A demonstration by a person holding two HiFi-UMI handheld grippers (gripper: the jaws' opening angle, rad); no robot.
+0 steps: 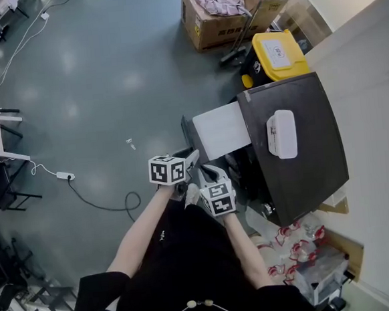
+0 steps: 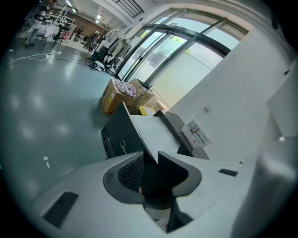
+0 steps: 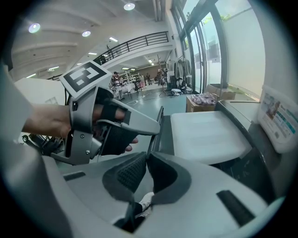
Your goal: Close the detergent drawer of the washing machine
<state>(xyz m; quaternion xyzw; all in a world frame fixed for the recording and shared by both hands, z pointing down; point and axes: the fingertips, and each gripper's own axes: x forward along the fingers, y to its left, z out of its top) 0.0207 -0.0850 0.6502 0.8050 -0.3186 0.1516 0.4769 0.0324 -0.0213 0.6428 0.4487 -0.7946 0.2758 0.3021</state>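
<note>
Detergent drawer (image 1: pixel 221 130) out and open on the washing machine (image 1: pixel 303 170), a person stands at its outer end with a tool in each hand. The left gripper (image 2: pixel 151 160) is released. Its jaws stand apart with a clear gap and clamp nothing. The drawer's near corner shows just beyond that gap, and whether the tips touch it cannot be told. The right gripper (image 3: pixel 146 158) is clenched on nothing, its ribbed pads meeting at the tips, and it hangs just beside the left one, near the drawer's front edge. A hand (image 3: pixel 46 118) wraps the left gripper's handle. Each tool carries a marker cube (image 1: pixel 167 169) printed with black-and-white squares.

A pale logo sits on the drawer's dark front panel (image 2: pixel 122 137), partly cut off by a jaw and not legible. A white pack (image 1: pixel 281 133) lying on the machine's dark top bears a coloured label whose print is too small to read. Behind the machine, a yellow bin (image 1: pixel 278 53) has a white label on its lid. A cardboard box (image 1: pixel 214 22) holding clothes has dark print on its side. Neither can be read.

The drawer lies level with its white top up. Its line of travel runs straight out from the machine's front over the grey floor (image 1: pixel 96 92). Its dark front faces away from the machine, to the left in the head view.
</note>
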